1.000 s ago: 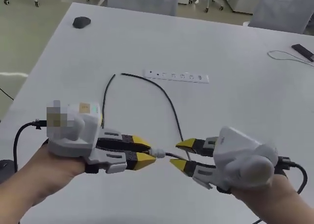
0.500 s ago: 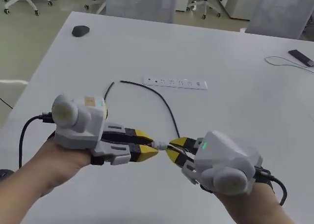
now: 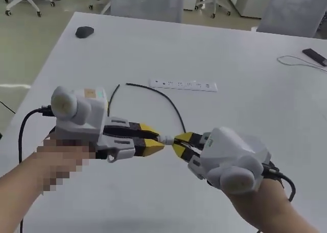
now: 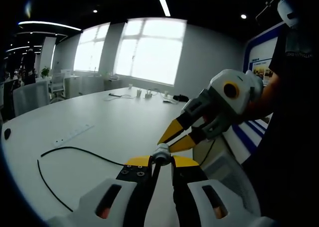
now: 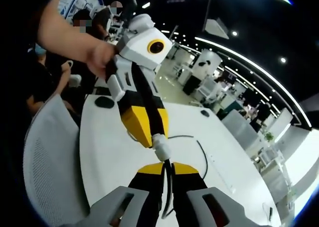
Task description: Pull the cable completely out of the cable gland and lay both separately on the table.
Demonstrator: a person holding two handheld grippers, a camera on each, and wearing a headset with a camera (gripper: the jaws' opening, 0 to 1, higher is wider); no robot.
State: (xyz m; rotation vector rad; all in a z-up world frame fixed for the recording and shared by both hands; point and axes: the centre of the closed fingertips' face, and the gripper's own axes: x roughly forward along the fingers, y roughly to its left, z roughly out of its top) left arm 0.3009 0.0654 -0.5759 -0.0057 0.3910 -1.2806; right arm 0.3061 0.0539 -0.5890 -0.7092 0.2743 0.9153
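The white cable gland [image 3: 166,139] hangs above the table between my two grippers. My left gripper [image 3: 159,140] is shut on it; in the left gripper view the gland [image 4: 160,153] sits between that gripper's yellow tips [image 4: 161,162]. My right gripper [image 3: 176,142] faces it tip to tip, shut on the black cable [image 3: 171,104] right beside the gland. In the right gripper view the cable runs between its own jaws [image 5: 168,168] up to the gland [image 5: 162,148]. From the grippers the cable curves away over the white table [image 3: 245,105] and ends near the power strip.
A white power strip [image 3: 183,84] lies beyond the cable. A black mouse [image 3: 84,31] rests at the far left, and a dark handset [image 3: 315,54] with a thin wire [image 3: 294,62] at the far right. Chairs stand behind the table.
My right gripper, open a second ago, has moved left up to the gland and shut on the cable. The left gripper still holds the gland and has barely moved.
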